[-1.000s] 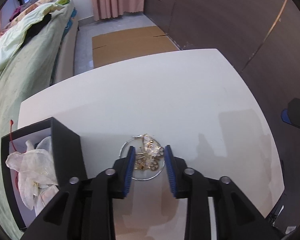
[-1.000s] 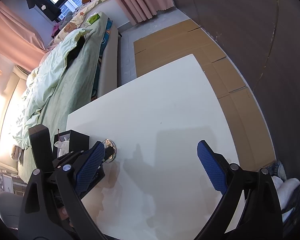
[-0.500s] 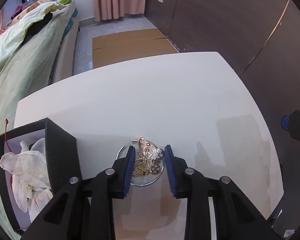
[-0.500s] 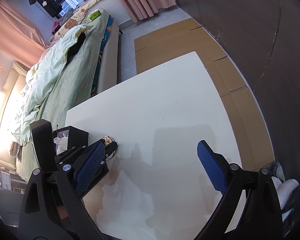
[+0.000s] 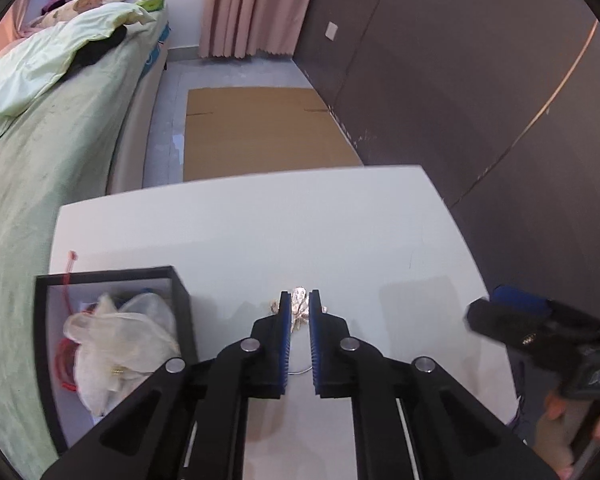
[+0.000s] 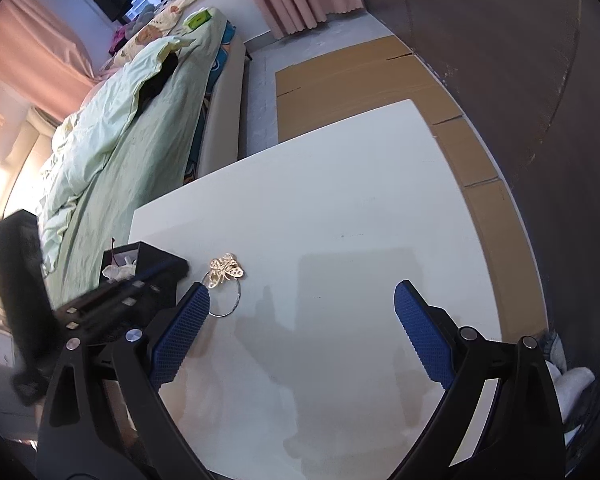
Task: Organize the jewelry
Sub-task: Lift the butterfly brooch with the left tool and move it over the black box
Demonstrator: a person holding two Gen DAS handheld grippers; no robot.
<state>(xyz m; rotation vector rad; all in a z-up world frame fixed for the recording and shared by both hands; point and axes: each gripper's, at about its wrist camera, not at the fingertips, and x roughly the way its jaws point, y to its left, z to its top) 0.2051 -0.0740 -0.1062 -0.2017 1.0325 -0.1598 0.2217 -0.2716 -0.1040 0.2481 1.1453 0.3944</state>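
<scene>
A gold butterfly ornament on a thin silver hoop (image 6: 225, 271) hangs lifted above the white table (image 6: 340, 216). My left gripper (image 5: 299, 307) is shut on the butterfly ornament (image 5: 299, 303), and the hoop dangles below between the fingers. A black open box (image 5: 112, 344) holding white gauze pouches stands at the left; it also shows in the right wrist view (image 6: 140, 256). My right gripper (image 6: 300, 316) is wide open and empty over the table, right of the jewelry.
A bed with a green cover (image 5: 40, 140) runs along the table's left side. Flat cardboard (image 5: 260, 132) lies on the floor beyond the far edge. A dark wall (image 5: 480, 80) stands to the right. The right gripper shows at the left wrist view's right edge (image 5: 540, 328).
My left gripper has closed on the butterfly ornament and lifted it off the table. The right gripper stayed wide open and barely moved.
</scene>
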